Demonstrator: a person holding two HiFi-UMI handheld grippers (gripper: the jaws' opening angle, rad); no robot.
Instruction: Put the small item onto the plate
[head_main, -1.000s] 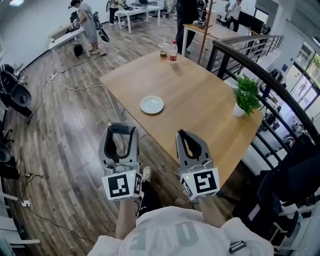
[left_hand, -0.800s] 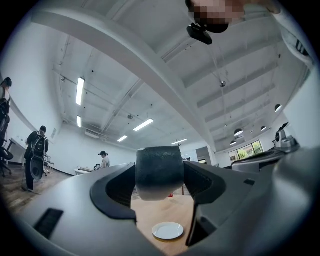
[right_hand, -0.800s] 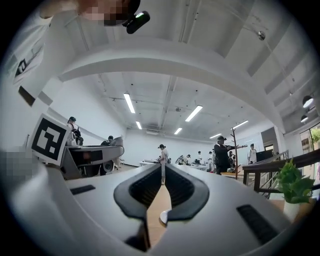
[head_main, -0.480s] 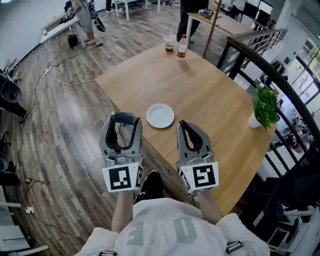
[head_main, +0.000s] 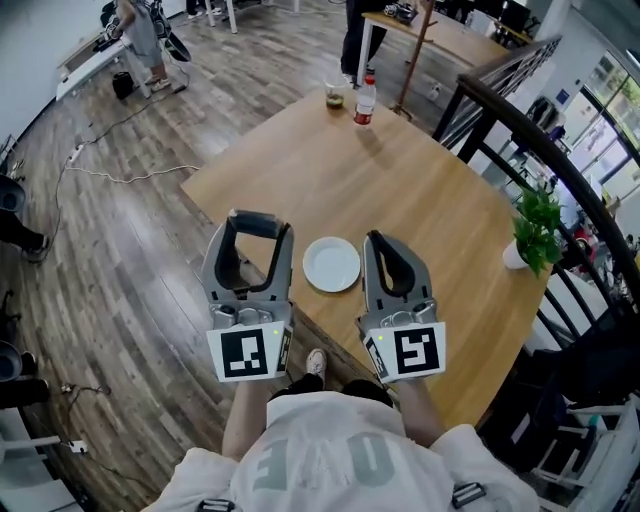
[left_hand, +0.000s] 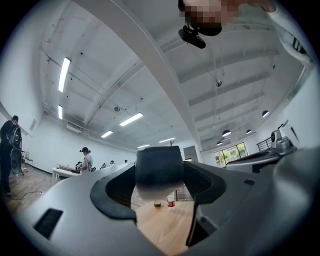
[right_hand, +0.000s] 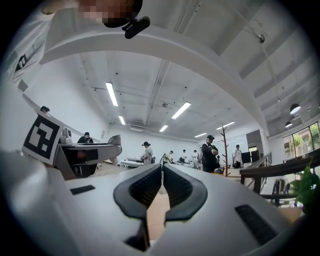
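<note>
A small dark block with a pale underside (left_hand: 159, 172) sits clamped between the jaws of my left gripper (left_hand: 160, 176). In the head view this gripper (head_main: 258, 225) hovers over the near left edge of the wooden table (head_main: 420, 190), just left of the white plate (head_main: 331, 264). The plate is bare and lies near the table's front edge, between the two grippers. To its right is my right gripper (head_main: 378, 241), whose jaws are pressed together with nothing in them (right_hand: 161, 170).
A red-labelled bottle (head_main: 365, 100) and a cup (head_main: 334, 97) stand at the table's far corner. A potted plant (head_main: 535, 228) stands at the right edge, beside a dark railing (head_main: 530, 130). People and desks are across the room, and cables lie on the wood floor (head_main: 100, 175).
The view has closed in on the table. The plate, formerly well ahead of the grippers, now lies between them. Both grippers keep the same jaw state.
</note>
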